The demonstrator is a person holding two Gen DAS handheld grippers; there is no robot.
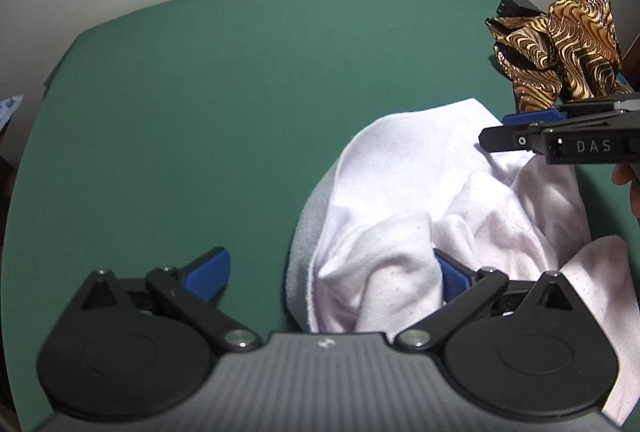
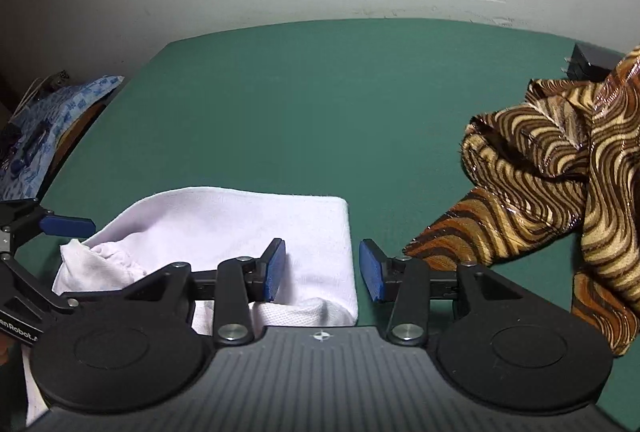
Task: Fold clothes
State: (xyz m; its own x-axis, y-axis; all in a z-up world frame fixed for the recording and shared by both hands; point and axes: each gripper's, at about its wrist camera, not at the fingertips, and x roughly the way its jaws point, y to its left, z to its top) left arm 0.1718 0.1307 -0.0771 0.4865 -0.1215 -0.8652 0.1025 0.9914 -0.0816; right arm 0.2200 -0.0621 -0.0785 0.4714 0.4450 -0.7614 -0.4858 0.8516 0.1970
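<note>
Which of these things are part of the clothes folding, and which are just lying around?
Part of the job:
white garment, partly folded on the green table
brown and gold striped garment, crumpled at the right
left gripper and right gripper, both open

Just lying about:
black box at the table's far right
blue patterned packet off the left edge

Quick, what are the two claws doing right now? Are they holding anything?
Left claw: open, holding nothing; one finger is tucked in the crumpled white cotton garment.
Right claw: open, holding nothing, straddling the garment's edge.
</note>
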